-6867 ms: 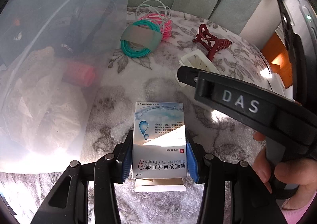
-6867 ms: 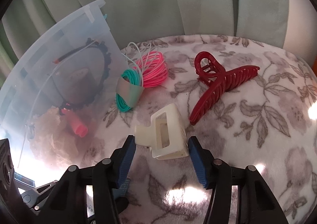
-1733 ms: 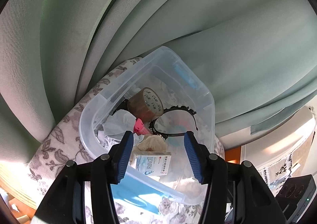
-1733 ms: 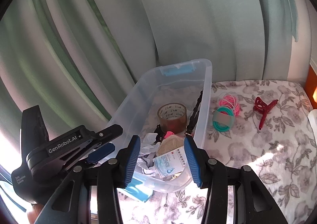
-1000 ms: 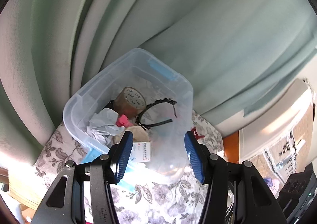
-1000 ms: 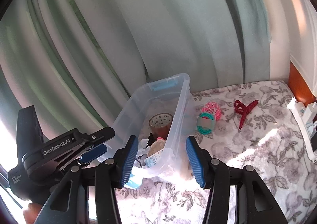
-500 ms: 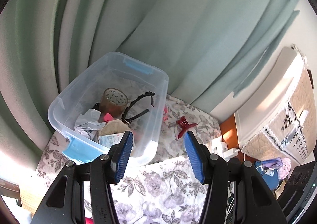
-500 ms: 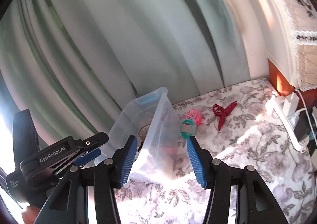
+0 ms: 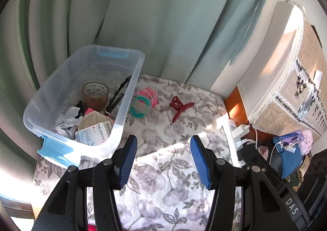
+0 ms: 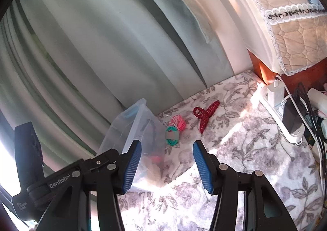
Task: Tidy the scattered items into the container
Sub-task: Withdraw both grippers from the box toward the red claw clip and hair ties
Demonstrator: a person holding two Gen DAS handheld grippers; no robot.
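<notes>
- i am holding the left gripper [image 9: 162, 159] with its jaws apart and nothing between them, above the flowered cloth [image 9: 163, 180].
- i am holding the right gripper [image 10: 166, 164] the same way: jaws apart, empty, raised over the cloth.
- the clear bin [image 9: 130, 92] is standing at the far left of the cloth, against the curtain [image 9: 163, 16]; it is already holding a tape roll [image 9: 95, 95], a small medicine box [image 9: 93, 134], crumpled paper and a black headband.
- three things are lying outside it: the teal hair ties [image 9: 140, 107] just beside the bin wall, the pink hair ties [image 9: 150, 95] touching them on the far side, and the red hair claw [image 9: 179, 106] a little further right.
- in my judgement, the step in hand is the next pickup. i am planning one item per gripper: left for the teal bundle, right for the red claw.
- i am advising a steep descent onto the teal bundle, closing across its grey band, since loose rings may slip or drag the pink set along.
- i am advising a grip across the claw's hinge, not its teeth.
- i am keeping both grippers clear of the bin rim and each other.
</notes>
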